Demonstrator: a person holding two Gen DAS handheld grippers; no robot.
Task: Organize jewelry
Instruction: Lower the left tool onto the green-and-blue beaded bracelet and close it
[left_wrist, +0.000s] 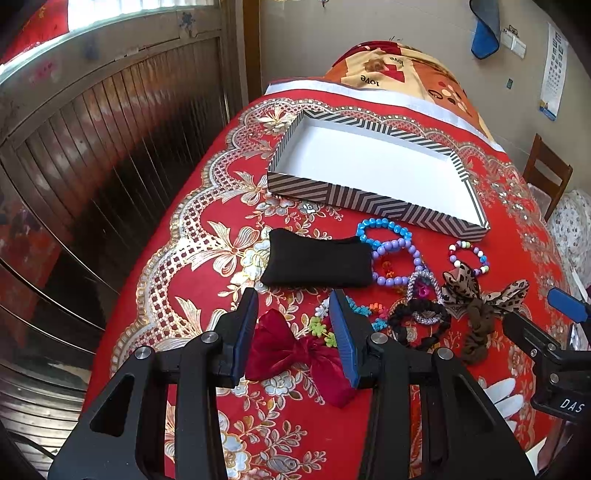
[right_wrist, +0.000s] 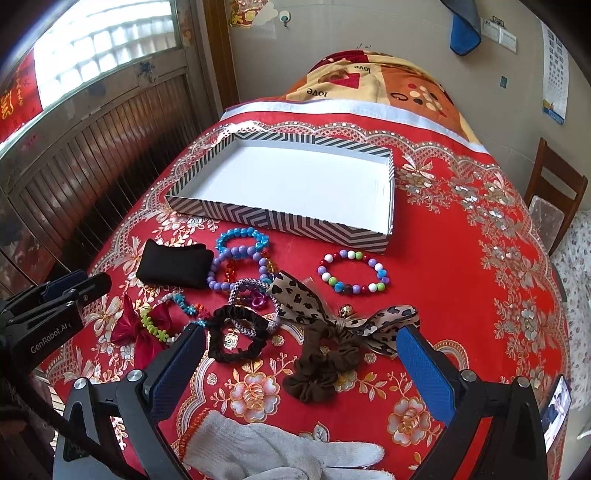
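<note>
Hovering apart over the pile (right_wrist: 258, 306), both the left gripper (left_wrist: 293, 332) and the right gripper (right_wrist: 301, 363) stand spread and empty. Tray (right_wrist: 277, 221) beyond is bare. Sorting appears unstarted; next calls for pinching one item.

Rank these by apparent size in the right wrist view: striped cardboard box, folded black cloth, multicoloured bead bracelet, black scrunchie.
1. Striped cardboard box
2. Folded black cloth, multicoloured bead bracelet, black scrunchie: all look alike; the scrunchie's nearness makes ranking unsure.
</note>
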